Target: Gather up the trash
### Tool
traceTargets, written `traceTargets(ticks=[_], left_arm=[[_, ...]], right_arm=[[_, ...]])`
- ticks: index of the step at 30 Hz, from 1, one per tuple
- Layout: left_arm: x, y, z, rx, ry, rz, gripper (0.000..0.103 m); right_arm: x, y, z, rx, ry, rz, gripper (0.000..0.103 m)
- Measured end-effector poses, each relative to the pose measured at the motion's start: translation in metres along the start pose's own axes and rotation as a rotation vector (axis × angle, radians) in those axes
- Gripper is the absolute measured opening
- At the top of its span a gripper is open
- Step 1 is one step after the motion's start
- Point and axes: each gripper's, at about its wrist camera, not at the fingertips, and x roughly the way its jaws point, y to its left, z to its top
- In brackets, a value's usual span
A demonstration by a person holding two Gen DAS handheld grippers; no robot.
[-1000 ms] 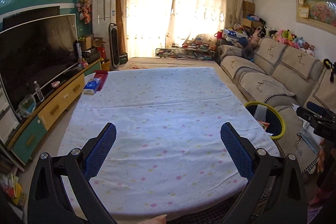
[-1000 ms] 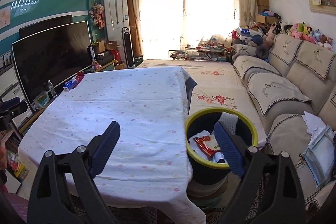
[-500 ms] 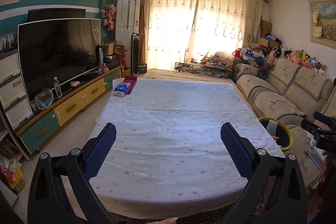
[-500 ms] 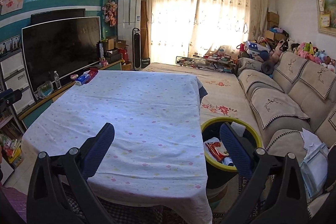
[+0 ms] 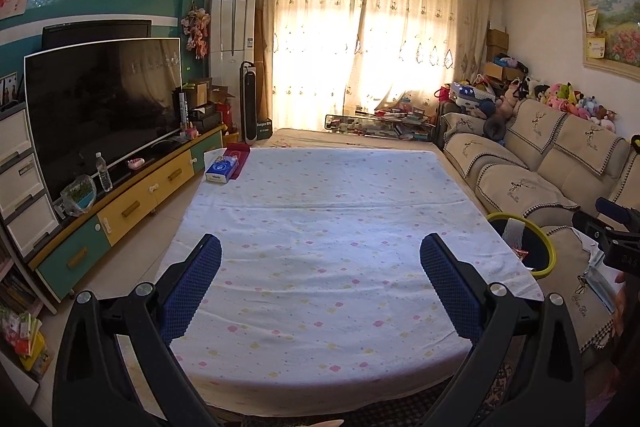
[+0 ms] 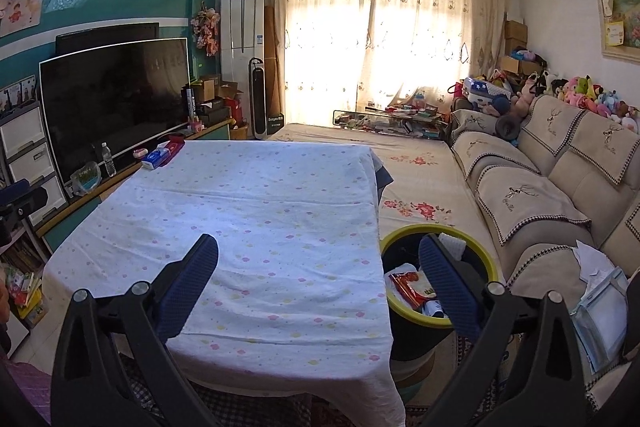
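A black trash bin with a yellow-green rim [image 6: 488, 263] stands on the floor at the table's right side; it also shows in the left wrist view [image 5: 548, 255]. Inside lie a red wrapper [image 6: 406, 287] and other trash. My right gripper [image 6: 318, 247] is open and empty, held above the table's near right part, its right finger over the bin. My left gripper [image 5: 320, 247] is open and empty above the near edge of the table [image 5: 320, 195], which has a white spotted cloth.
A blue tissue box [image 5: 221, 169] and a red item [image 5: 239, 151] lie at the table's far left corner. A TV [image 5: 100, 107] on a cabinet runs along the left. A beige sofa [image 6: 560, 179] runs along the right, with papers [image 6: 600, 291] on its near seat.
Both grippers have pulled back and risen, so the table and bin look farther away. Both stayed open and empty.
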Motion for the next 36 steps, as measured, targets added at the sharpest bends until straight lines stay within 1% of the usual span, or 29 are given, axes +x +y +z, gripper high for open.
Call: traceTargets(ticks=[17,36], left_arm=[[0.007,-0.008,-0.002,0.008,0.016,-0.004,0.098],[0.013,-0.007,-0.005,0.01,0.025,-0.008,0.098]], right_arm=[[0.004,-0.002,-0.002,0.006,0.011,0.008,0.096],[0.01,-0.003,-0.004,0.012,0.022,0.02,0.096]])
